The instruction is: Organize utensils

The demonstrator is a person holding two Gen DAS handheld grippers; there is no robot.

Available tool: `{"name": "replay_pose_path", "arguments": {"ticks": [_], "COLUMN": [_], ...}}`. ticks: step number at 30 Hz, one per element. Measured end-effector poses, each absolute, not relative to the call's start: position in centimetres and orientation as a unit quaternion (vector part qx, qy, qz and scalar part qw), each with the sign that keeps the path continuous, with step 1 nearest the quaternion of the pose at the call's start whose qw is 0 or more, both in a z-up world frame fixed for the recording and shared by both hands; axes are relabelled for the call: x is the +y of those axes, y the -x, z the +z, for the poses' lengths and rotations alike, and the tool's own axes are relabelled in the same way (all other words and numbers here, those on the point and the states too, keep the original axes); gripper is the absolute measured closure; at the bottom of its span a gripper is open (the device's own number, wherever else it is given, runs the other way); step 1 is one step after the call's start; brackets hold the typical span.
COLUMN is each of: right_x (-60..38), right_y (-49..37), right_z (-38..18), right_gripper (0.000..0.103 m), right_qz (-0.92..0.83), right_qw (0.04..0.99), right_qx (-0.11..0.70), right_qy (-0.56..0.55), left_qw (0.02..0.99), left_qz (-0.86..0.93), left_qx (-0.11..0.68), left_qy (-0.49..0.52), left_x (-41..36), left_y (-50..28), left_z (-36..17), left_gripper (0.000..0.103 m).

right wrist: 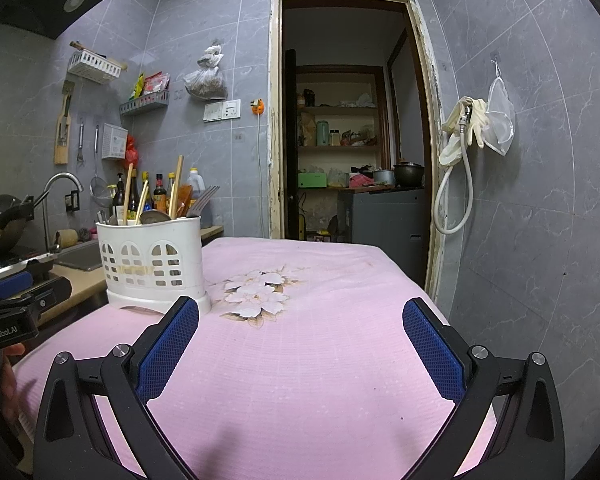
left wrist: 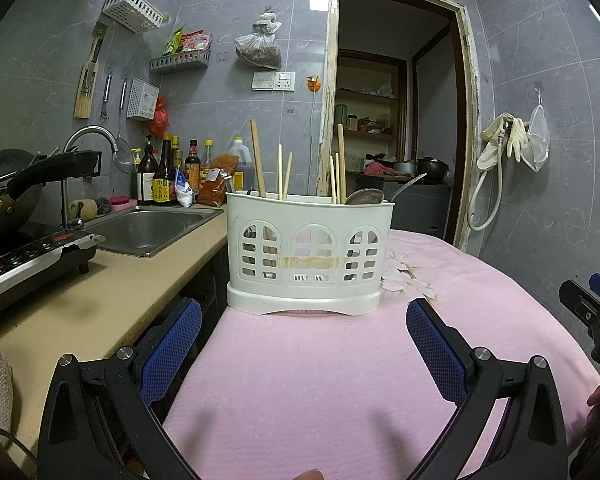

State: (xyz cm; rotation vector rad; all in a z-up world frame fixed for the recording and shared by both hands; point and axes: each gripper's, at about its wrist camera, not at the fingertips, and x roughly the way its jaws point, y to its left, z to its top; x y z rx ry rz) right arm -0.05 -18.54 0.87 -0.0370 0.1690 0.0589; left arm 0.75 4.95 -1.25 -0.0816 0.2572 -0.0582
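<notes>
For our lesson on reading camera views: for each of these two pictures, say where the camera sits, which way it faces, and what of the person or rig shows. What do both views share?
Left wrist: on the left gripper, facing the white utensil holder straight ahead; its open blue fingers show, with the right gripper at the right edge.
Right wrist: on the right gripper, facing the doorway across the pink cloth; open fingers show, the left gripper at left.
Shared: holder, cloth, doorway, sink counter.
</notes>
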Motion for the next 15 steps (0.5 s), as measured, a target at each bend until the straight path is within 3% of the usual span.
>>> {"name": "replay_pose_path", "arguments": {"ticks": [15], "right_x": [-18.54], "right_y": [0.05], "right_z": [0.87], "right_gripper": [0.0], "right_qz": [0.03], "right_qw": [0.996], "right_qx": [0.085], "right_qy": [0.018], "left_qw": [0.992], "left_qz": [-0.017], "left_qx": [0.121], "left_qy": [0.01], "left_x": [4.01], "left_y": [-0.53], "left_z": [-1.92], "left_gripper": [0.002]}}
